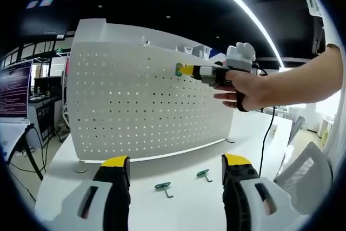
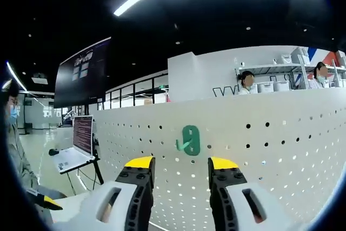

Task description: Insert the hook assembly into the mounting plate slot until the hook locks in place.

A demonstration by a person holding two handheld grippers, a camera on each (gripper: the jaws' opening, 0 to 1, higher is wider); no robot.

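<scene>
A white perforated mounting plate stands upright on a white table. High on its right side sits a green hook, with my right gripper, held by a person's hand, just in front of it. In the right gripper view the same green hook hangs on the plate above and beyond my open right gripper, apart from both jaws. My left gripper is open low over the table. Two more green hooks lie flat between its jaws.
A black cable runs down across the table's right part, and a white chair stands at the right edge. A laptop on a stand is left of the plate. People sit behind shelves in the background.
</scene>
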